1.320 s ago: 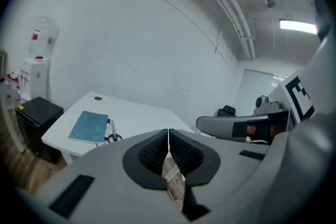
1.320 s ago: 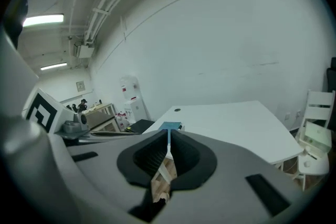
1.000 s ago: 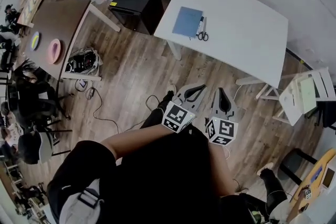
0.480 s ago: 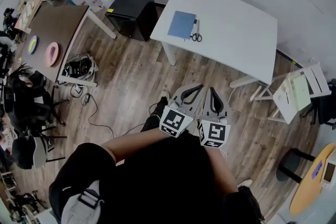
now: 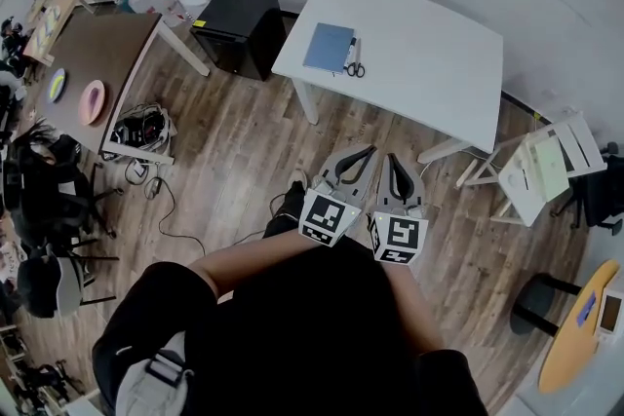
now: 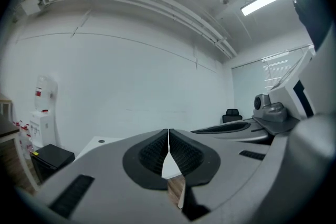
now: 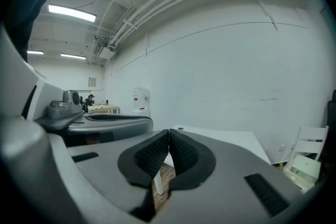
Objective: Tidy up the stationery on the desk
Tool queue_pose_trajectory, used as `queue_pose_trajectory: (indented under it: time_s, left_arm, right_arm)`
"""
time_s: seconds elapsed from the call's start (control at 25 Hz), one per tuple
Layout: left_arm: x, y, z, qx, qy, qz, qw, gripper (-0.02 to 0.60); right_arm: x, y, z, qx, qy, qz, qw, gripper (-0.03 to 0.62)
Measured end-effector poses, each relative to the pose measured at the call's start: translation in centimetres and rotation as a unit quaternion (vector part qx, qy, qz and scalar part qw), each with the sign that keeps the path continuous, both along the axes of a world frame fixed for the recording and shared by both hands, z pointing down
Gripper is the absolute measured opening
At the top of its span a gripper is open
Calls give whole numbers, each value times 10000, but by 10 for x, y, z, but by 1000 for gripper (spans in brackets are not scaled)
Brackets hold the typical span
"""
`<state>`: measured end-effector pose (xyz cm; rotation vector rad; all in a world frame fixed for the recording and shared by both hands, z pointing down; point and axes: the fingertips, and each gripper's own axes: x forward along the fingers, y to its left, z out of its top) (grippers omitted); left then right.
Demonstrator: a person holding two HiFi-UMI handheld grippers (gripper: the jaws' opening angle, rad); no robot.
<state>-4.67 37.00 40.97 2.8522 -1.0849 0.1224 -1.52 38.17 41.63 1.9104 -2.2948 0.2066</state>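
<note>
Both tongs, left (image 5: 370, 152) and right (image 5: 392, 158), were pressed shut and empty, held side by side over the floor, well short of the white tabletop (image 5: 429, 63). The blue notebook (image 5: 329, 47) lay on the tabletop with a pen (image 5: 348, 54) and scissors (image 5: 355, 66) just beside it. That fits items waiting or already lined up. Any reach would cross bare floor. A black cabinet (image 5: 237, 32) stood beside the tabletop, a white chair (image 5: 541, 166) to the right.

On the white counter (image 5: 429, 54), the slim dark thing (image 5: 350, 52) between the blue notebook (image 5: 329, 47) and the scissors (image 5: 356, 68) is too small for me to name. Seen along my left tongs (image 6: 168, 132), their grey bodies hide nearly all of that counter. The round yellow table (image 5: 567, 354) runs off the head view's corner.
</note>
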Motion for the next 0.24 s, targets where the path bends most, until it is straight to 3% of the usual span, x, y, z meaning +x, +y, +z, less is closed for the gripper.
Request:
queue_pose_trajectory:
  time_s: [0.24]
  left_arm:
    - [4,8,-1,40,-1,18,10000,18]
  right_arm:
    - [10,10,-2,22,59,104,9999,32]
